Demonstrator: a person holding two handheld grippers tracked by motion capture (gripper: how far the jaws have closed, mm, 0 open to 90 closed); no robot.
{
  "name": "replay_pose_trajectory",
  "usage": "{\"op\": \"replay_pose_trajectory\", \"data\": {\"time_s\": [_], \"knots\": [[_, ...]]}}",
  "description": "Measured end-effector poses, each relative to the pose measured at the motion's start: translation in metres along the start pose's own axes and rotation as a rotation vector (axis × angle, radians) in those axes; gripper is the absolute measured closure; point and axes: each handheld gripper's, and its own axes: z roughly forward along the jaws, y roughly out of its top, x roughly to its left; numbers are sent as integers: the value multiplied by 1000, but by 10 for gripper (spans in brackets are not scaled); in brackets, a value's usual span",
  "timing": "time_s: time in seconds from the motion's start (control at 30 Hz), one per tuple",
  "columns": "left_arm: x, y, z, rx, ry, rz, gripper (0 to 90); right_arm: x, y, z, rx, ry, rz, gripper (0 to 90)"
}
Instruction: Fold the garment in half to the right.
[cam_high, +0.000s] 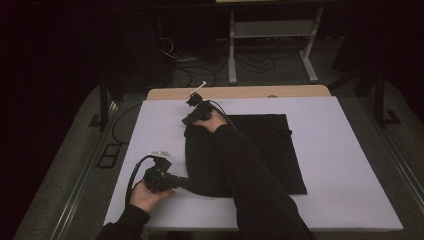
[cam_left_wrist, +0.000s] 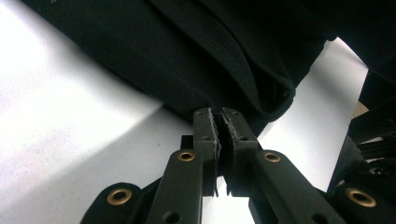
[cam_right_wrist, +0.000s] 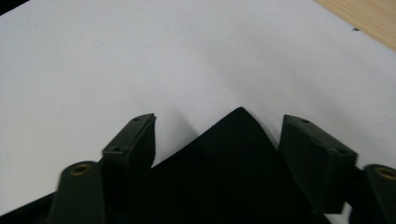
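Left gripper (cam_left_wrist: 218, 122) jaws pinch black cloth (cam_left_wrist: 196, 60); right gripper (cam_right_wrist: 217, 135) jaws straddle its corner.

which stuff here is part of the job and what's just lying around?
In the job:
black cloth
left gripper, shut on the cloth's near edge
right gripper, open around a far corner

Lying about:
white board
wooden table edge
cables on the floor
grey stand

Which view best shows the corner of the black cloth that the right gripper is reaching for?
The right gripper view: the cloth corner points up between the open fingers. The high view hides it under the hand; the left gripper view shows another folded edge.
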Motion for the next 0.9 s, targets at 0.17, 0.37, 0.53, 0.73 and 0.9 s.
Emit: {"op": "replay_pose_trajectory", "data": {"time_s": [0.17, 0.37, 0.53, 0.73, 0.9], "knots": [[0, 0, 0, -1, -1, 0, 836, -3, 1, -1, -9, -19, 18, 406], [0, 1, -1, -5, -2, 2, 835, -4, 1, -2, -3, -42, 14, 500], [0, 1, -1, -6, -2, 2, 836, -3, 2, -3, 7, -56, 17, 649], [1, 0, -2, -16, -20, -4, 836, -2, 2, -4, 15, -28, 16, 835], [1, 1, -3, -25, -33, -6, 836, -1, 2, -6, 21, -41, 5, 850]]}}
